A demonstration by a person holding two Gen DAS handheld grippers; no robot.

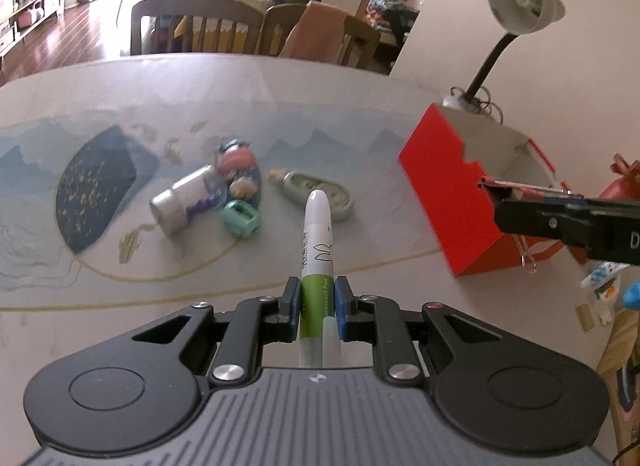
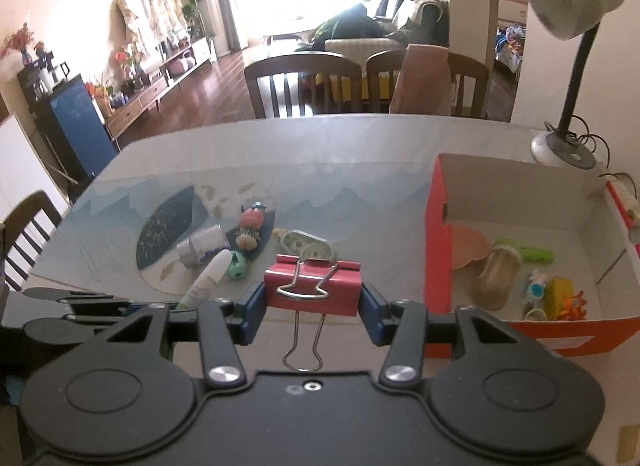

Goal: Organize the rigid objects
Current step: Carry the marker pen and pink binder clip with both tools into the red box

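The highlighter pen (image 1: 316,266) bears lettering down its green band that reads "orescent Pen", the first letters hidden behind the claw pad; the blue print higher on its white barrel is too blurred to read. A white letter "D" shows on the black body of the other claw (image 1: 560,221) at the right edge
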